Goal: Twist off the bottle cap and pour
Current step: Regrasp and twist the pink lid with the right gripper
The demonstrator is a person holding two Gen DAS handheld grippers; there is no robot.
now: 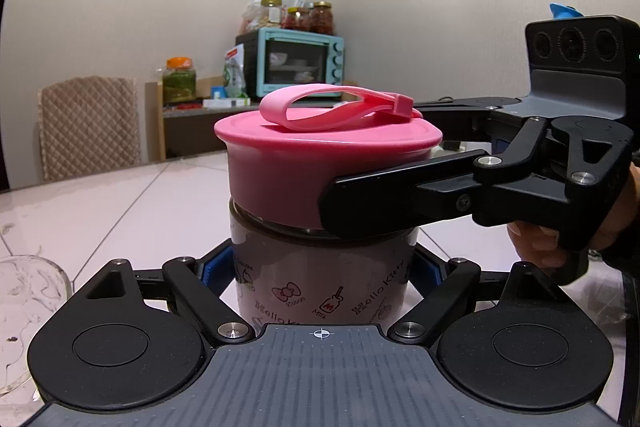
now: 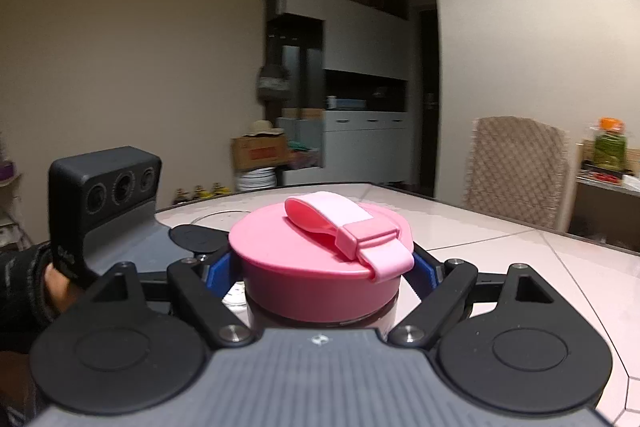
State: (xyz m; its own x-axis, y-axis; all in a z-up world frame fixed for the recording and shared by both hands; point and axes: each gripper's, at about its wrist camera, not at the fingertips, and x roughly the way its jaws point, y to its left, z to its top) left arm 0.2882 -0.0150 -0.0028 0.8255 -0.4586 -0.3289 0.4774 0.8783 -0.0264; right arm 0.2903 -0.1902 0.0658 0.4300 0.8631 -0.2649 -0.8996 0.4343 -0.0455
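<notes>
A Hello Kitty bottle with dark liquid stands on the table, topped by a wide pink cap with a pink strap. My left gripper is shut on the bottle body, blue pads on both sides. My right gripper is shut on the pink cap; in the left wrist view it comes in from the right, one black finger across the cap's side. The left gripper body shows at the left of the right wrist view.
A clear glass stands at the left on the pale tiled table. A padded chair is behind the table. A sideboard holds a blue toaster oven and jars. Cabinets stand beyond.
</notes>
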